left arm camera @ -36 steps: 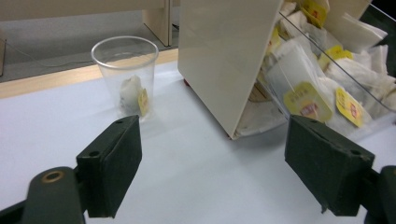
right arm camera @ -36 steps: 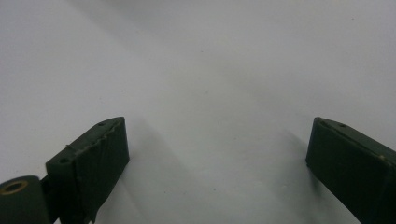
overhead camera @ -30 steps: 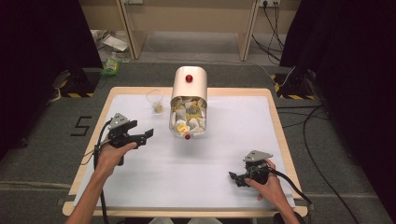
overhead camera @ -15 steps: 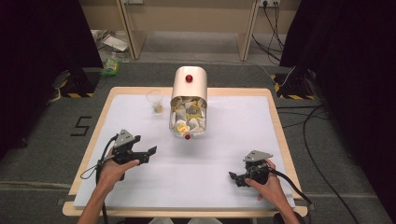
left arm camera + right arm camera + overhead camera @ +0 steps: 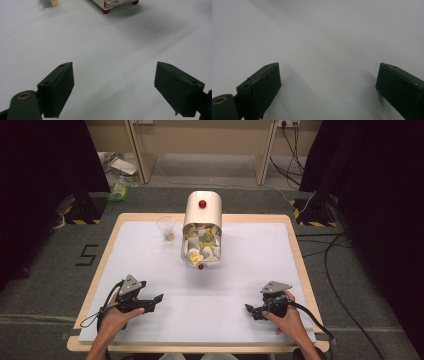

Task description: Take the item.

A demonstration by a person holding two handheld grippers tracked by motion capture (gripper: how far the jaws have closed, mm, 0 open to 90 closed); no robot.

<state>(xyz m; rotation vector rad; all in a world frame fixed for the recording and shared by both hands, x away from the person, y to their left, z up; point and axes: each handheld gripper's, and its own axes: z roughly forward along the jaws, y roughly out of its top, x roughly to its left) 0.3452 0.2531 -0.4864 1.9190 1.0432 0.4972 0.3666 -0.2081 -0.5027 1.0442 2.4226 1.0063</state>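
Observation:
A cream box-shaped dispenser (image 5: 202, 227) with a red knob on top stands at the back middle of the white table mat; its clear front shows white and yellow packets, and its red feet (image 5: 106, 11) appear at the top of the left gripper view. A clear cup (image 5: 166, 228) with something yellowish in it stands to its left. My left gripper (image 5: 155, 301) rests low at the front left, open, nothing between its jaws. At the front right my right gripper (image 5: 250, 310) is open too, over bare mat.
The white mat (image 5: 235, 280) covers a wooden table (image 5: 295, 250) with wide free space between the grippers and the dispenser. Beyond the table are grey floor, cables (image 5: 345, 270) at the right, and a green item (image 5: 119, 192) on the floor at the back left.
My left gripper has drawn back toward the front edge of the table, away from the dispenser. The right gripper has stayed in place.

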